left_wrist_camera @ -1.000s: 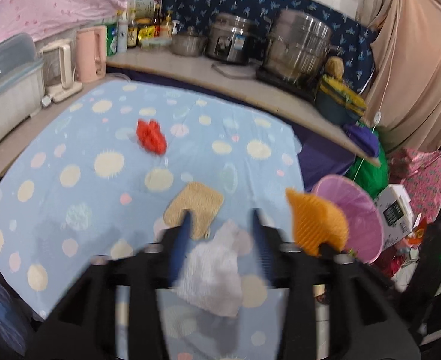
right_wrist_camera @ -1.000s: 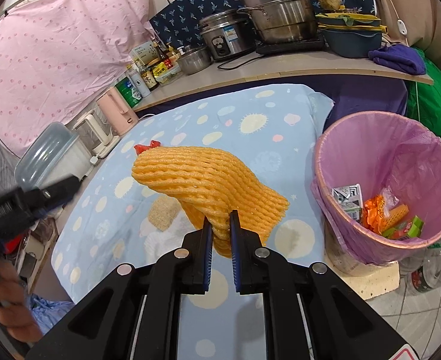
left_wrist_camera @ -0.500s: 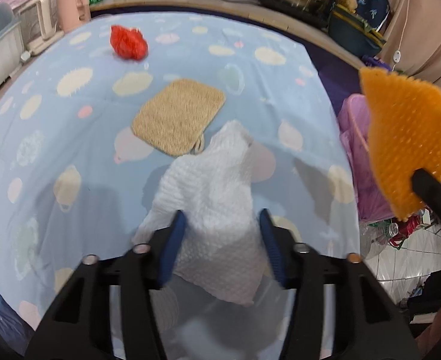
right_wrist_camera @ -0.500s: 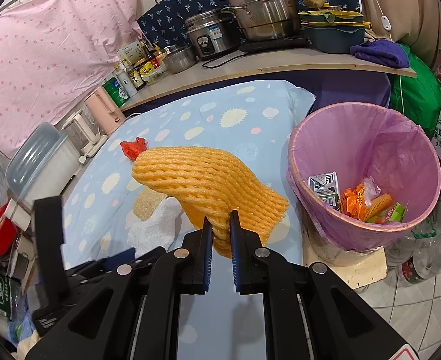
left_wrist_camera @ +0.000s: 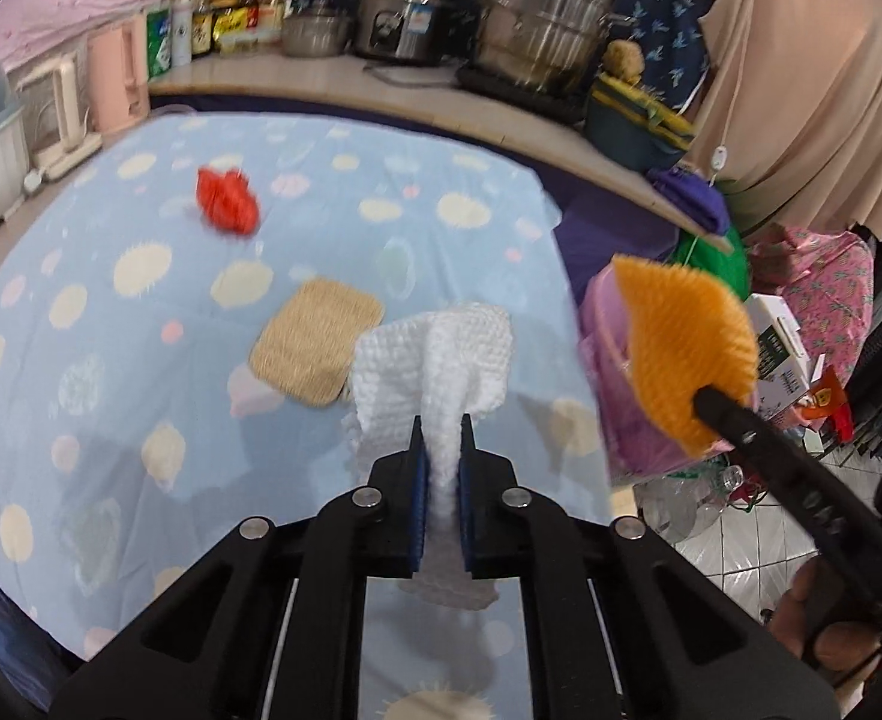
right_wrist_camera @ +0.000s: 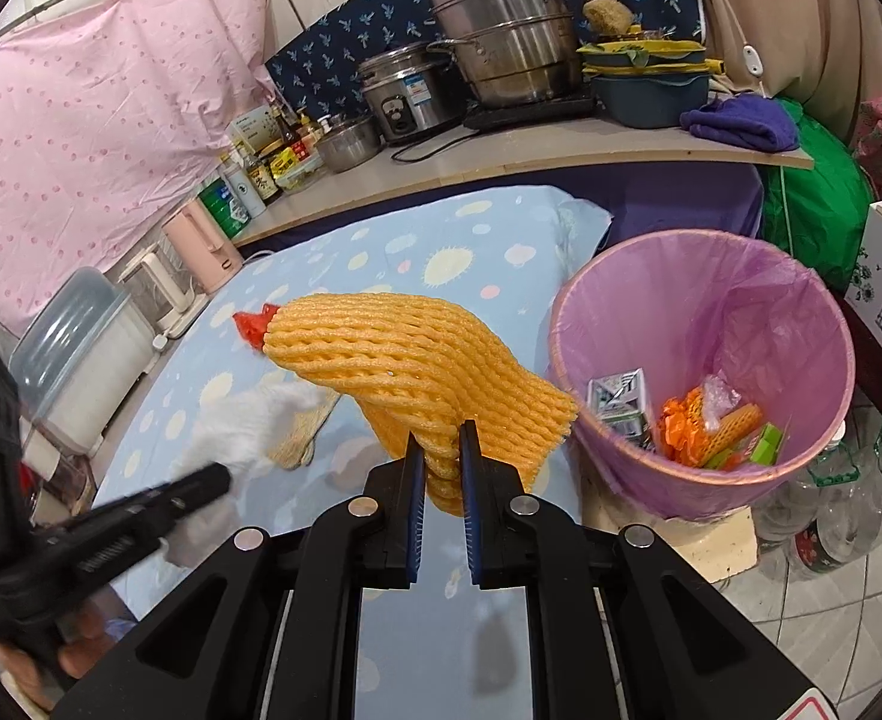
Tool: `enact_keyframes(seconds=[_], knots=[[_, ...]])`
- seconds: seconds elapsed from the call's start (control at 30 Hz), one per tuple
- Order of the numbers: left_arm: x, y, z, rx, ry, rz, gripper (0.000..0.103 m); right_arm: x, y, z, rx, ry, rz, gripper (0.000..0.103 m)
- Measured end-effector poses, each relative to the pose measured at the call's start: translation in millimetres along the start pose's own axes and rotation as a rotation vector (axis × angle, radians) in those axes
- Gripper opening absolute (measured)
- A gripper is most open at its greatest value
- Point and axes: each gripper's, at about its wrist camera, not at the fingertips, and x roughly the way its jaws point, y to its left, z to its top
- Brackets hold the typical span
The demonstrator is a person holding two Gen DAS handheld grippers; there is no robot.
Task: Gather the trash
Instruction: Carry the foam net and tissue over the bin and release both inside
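Note:
My left gripper [left_wrist_camera: 441, 438] is shut on a white foam net sheet [left_wrist_camera: 441, 354] and holds it lifted above the blue dotted tablecloth [left_wrist_camera: 111, 324]. My right gripper [right_wrist_camera: 441, 450] is shut on an orange foam net [right_wrist_camera: 417, 354], held above the table edge just left of the pink-lined trash bin [right_wrist_camera: 705, 360]. The orange net [left_wrist_camera: 681, 336] also shows at the right of the left wrist view, in front of the bin [left_wrist_camera: 603, 348]. A red crumpled wrapper [left_wrist_camera: 228, 201] and a tan sponge pad [left_wrist_camera: 315, 348] lie on the cloth.
The bin holds cartons and wrappers [right_wrist_camera: 693, 420]. A counter [right_wrist_camera: 561, 156] behind the table carries pots, a rice cooker [right_wrist_camera: 405, 96], bottles and a purple cloth [right_wrist_camera: 741, 123]. A kettle and plastic box stand at the table's left. Bottles [right_wrist_camera: 843, 516] stand on the tiled floor.
My left gripper has closed on the white foam sheet and lifted it off the cloth. My right gripper has carried the orange net closer to the bin.

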Motion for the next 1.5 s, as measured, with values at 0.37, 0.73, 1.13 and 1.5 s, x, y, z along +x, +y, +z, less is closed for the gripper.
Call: enact_keyframes(seconds=[0.37,0.73,1.13,1.5], knots=[[18,-92,52,0.131,-0.057,-0.127,0.008,-12,-69,28,0.105,-0.086,-0.123,0.011],[95,-168,52,0.229,0.030,-0.192,0.008,17,-137,42,0.194,-0.082,-0.223,0.011],[155,-192,48,0.264,0.108,-0.173,0.018,42,-174,39,0.279,-0.073,-0.268,0.037],[149,-187,51,0.259,0.062,-0.133,0.049,37,-169,44,0.272,-0.090,-0.266,0.040]])
